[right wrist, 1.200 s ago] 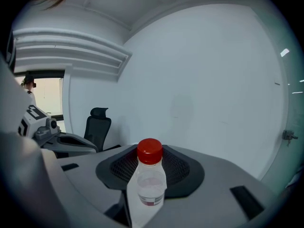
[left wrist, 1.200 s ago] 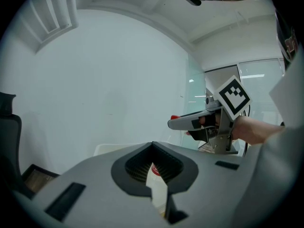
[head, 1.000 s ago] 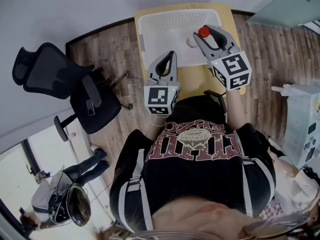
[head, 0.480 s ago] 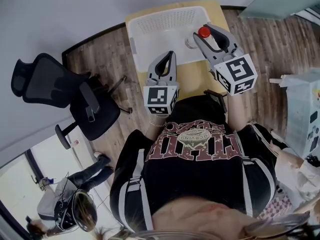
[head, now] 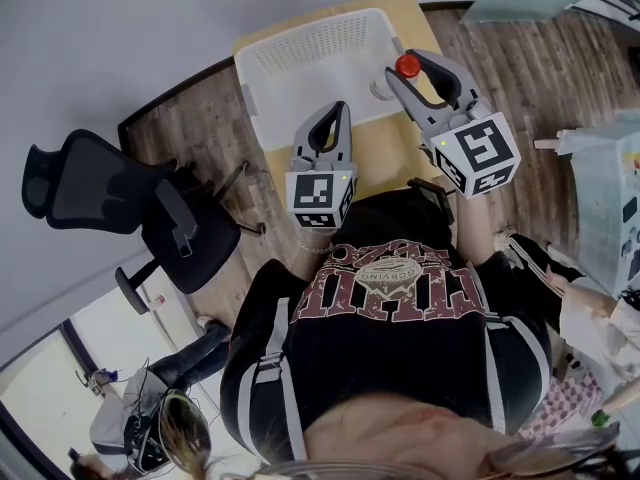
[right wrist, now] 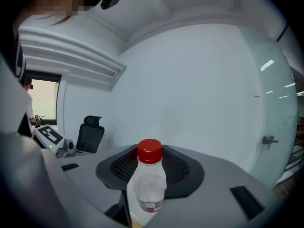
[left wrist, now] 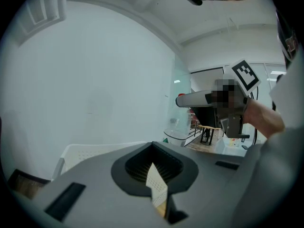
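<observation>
Clear plastic bottle with red cap (right wrist: 151, 179): upright, clenched in the right tool (head: 404, 72), held in the air over the right edge of the white perforated plastic basket (head: 300, 58).
Left tool (head: 339, 110): jaws together, nothing between them, above the basket's near edge.
Wooden desk (head: 385, 156): carries the basket.
Black office chair (head: 100, 188): left of the desk, well apart.

My left tool (left wrist: 152, 166) fills the bottom of the frame. Its jaws meet at the tips with nothing caught between them. Through the thin wedge behind I see only a sliver of the white perforated basket (left wrist: 80, 151) and tabletop (left wrist: 162, 209). Upper right, a hand (left wrist: 266, 120) holds the right tool (left wrist: 183, 100) level, marker cube (left wrist: 247, 75) uppermost.
</observation>
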